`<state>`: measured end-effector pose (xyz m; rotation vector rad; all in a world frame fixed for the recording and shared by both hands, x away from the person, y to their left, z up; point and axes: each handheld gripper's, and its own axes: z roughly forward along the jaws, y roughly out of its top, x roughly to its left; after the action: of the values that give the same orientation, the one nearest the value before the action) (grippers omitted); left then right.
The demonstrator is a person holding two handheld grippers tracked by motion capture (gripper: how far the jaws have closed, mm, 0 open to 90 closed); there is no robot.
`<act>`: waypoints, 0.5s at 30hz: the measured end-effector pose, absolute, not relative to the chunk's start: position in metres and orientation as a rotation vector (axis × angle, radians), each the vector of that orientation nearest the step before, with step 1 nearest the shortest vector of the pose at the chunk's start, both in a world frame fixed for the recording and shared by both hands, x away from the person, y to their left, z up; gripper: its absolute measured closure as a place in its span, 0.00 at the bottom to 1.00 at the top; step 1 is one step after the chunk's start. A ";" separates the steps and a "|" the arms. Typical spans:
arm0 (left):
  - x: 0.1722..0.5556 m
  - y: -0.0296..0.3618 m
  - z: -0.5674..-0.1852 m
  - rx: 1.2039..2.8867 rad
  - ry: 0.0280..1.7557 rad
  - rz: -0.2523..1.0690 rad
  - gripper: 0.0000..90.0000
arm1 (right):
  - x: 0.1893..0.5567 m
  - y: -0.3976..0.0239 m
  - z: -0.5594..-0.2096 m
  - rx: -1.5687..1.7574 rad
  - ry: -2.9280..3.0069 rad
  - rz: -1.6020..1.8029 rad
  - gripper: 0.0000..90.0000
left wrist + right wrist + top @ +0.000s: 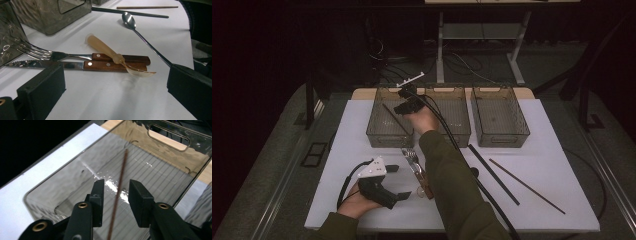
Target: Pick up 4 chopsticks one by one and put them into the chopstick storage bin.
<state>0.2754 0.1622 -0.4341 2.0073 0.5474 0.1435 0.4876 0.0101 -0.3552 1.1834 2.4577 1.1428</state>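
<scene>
My right gripper (116, 195) has its black jaws partly apart with the thin brown wooden chopstick (120, 192) running between them; the pads stand clear of it on both sides, so I read it as released, not gripped. The chopstick lies slanted on the ribbed floor of the leftmost clear smoky plastic bin (50, 192), which suits sorting: long sticks get a bin of their own. In the high view that gripper (404, 107) hangs over the same bin (374, 131), wrist bent downward to drop the stick inside the walls.

My left gripper (115, 97) rests on the table with its jaws wide apart and nothing between them, aimed at the waiting cutlery: a wood-handled steel fork (75, 56), a wood-handled serrated knife (75, 65), a translucent amber plastic spoon (112, 56) lying across both handles, and a long-stemmed steel spoon (140, 32). I judge it is parked ready for the next pick.

Two more chopsticks, a black one (493, 173) and a brown one (527, 186), lie right of the pile. The surface is a white board (562, 150) on a wooden table; the two other bins (499, 117) look empty. Beyond is a dark room, grey floor, cables and a metal stand.
</scene>
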 end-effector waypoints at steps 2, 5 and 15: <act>0.275 0.162 -0.434 2.010 0.545 0.145 0.01 | 0.485 0.009 -0.354 1.168 2.467 1.151 0.69; 0.275 0.162 -0.434 2.007 0.548 0.142 0.01 | 0.479 0.004 -0.351 1.140 2.466 1.173 0.65; 0.275 0.162 -0.435 2.025 0.536 0.145 0.01 | 0.454 -0.031 -0.341 1.040 2.493 1.250 0.52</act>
<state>0.2753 0.1624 -0.4345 2.0250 0.5365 0.1446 0.4543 -0.0306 -0.3410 1.0396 2.4928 1.2499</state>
